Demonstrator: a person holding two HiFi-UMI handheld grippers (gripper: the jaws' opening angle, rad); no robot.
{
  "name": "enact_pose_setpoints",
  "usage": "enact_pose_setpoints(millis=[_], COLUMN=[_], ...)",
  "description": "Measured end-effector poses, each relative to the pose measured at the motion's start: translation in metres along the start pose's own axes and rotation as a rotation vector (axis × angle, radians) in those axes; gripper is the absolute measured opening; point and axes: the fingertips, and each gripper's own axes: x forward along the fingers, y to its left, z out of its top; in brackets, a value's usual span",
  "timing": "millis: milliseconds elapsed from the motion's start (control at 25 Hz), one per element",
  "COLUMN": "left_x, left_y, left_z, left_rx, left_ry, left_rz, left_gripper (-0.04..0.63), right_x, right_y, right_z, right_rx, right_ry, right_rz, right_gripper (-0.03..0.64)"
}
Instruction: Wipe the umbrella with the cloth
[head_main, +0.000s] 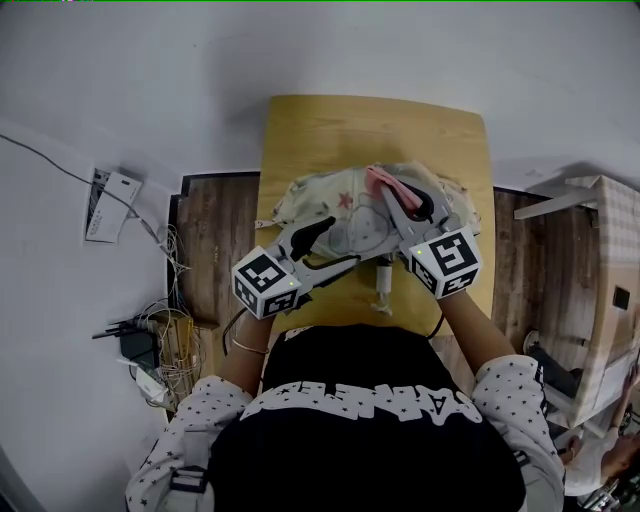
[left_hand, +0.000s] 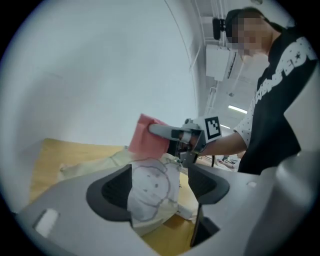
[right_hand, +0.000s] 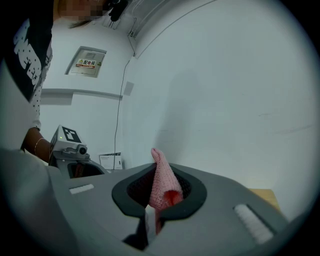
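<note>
The cream patterned umbrella lies folded on the wooden tabletop, near the person. The left hand-held gripper is clenched on a fold of the umbrella's fabric, and in its own view the fabric fills the space between the jaws. The right hand-held gripper grasps the pink cloth tightly and holds it on top of the umbrella, just beside the left one.

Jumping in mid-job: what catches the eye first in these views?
The pink cloth stands out, pinched upright in the right gripper over the cream printed umbrella. The left gripper has a fold of the umbrella's fabric between its jaws. The umbrella lies across a wooden table against a white wall.
</note>
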Motion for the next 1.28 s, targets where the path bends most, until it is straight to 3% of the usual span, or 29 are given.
enact_pose_setpoints(millis=[280,400,480,680,880,1080,1280], left_x=[-0.061,-0.072,-0.076,-0.085,-0.096,-0.099,-0.095], left_y=[0.068,0.090,0.098,0.103,0.111,0.114,0.112], left_z=[0.001,-0.007,-0.012,-0.016,-0.014,-0.021,-0.026], left_rx=[-0.037,-0.044,-0.066,-0.079,-0.058,-0.022,-0.033], left_ry=[-0.055,-0.038,-0.035,-0.053,-0.076,-0.031,-0.013], left_rz=[0.226,0.283,0.285,0.272,0.280,0.270,0.227], left_gripper=[0.345,0.296,0.213,0.158,0.006,0.002,0.002], right_x=[-0.005,0.001,0.009,0.032,0.057,0.086,0.103], right_y=[0.009,0.024,0.040,0.082,0.111,0.112,0.108], right_z=[0.033,0.046,0.048,0.047,0.041,0.010,-0.025], right_rx=[-0.016,-0.069,-0.112,-0.173,-0.193,-0.307,-0.390], right_ry=[-0.072,-0.077,-0.064,-0.044,-0.024,0.083,0.204], right_rz=[-0.034,-0.017,0.008,0.064,0.079,0.032,0.002], right_gripper=[0.034,0.034,0.034,0.034,0.034,0.031,0.029])
